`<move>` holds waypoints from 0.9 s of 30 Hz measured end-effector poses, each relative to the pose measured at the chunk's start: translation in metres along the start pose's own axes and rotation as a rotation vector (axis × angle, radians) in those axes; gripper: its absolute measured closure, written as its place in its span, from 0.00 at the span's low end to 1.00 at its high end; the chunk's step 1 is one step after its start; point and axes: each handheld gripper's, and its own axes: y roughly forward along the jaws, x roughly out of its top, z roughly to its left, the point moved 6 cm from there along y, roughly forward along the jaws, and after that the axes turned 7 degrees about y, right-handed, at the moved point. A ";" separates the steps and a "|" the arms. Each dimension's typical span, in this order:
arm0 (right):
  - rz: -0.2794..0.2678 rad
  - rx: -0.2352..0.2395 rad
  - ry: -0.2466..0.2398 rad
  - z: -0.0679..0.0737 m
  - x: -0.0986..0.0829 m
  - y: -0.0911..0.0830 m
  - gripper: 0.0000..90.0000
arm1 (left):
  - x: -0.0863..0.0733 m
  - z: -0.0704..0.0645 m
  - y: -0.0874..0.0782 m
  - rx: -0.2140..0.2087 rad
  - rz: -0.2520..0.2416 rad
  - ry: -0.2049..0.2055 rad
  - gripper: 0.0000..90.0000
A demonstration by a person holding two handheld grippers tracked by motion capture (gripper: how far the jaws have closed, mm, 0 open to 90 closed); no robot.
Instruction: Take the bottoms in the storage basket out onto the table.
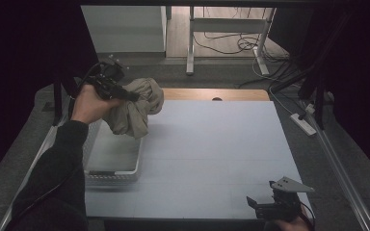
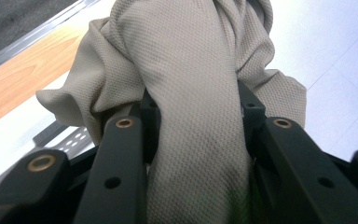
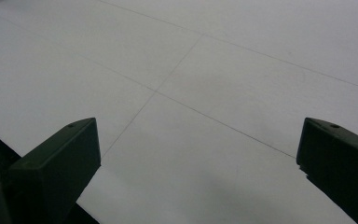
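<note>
I work in what looks like a lab or test room set up for recording. My tabletop is covered in plain white sheets with a strip of bare wood at its far edge, and dark curtains hang close on both sides. The floor is grey carpet. Beyond it stand the white metal legs of a desk, with loose black cables trailing under it. A white power strip lies on the floor to my right, beside an aluminium rail.
</note>
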 end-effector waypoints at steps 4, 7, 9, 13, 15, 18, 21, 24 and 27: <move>0.000 0.000 0.000 0.000 0.000 0.000 0.00 | 0.006 -0.007 0.003 -0.010 -0.006 0.021 0.72; -0.001 0.001 -0.001 0.000 0.000 0.000 0.00 | 0.011 -0.012 0.004 -0.016 -0.011 0.036 0.72; -0.001 0.000 -0.001 0.000 0.000 0.000 0.00 | 0.015 -0.016 0.005 -0.020 -0.015 0.044 0.72; -0.002 0.001 -0.001 0.000 0.000 0.000 0.00 | 0.023 -0.023 0.008 -0.029 -0.023 0.060 0.72; -0.002 0.001 -0.001 0.000 0.000 0.000 0.00 | 0.027 -0.026 0.010 -0.035 -0.032 0.063 0.72; -0.002 0.001 -0.001 0.000 0.000 0.000 0.00 | 0.032 -0.031 0.013 -0.041 -0.036 0.070 0.72; -0.002 0.001 0.000 0.000 0.000 0.000 0.00 | 0.036 -0.036 0.016 -0.046 -0.037 0.084 0.72; -0.002 0.001 -0.001 0.000 0.000 0.000 0.00 | 0.040 -0.040 0.019 -0.056 -0.040 0.095 0.72; -0.003 0.002 -0.001 0.000 0.000 0.000 0.00 | 0.044 -0.045 0.022 -0.064 -0.043 0.107 0.72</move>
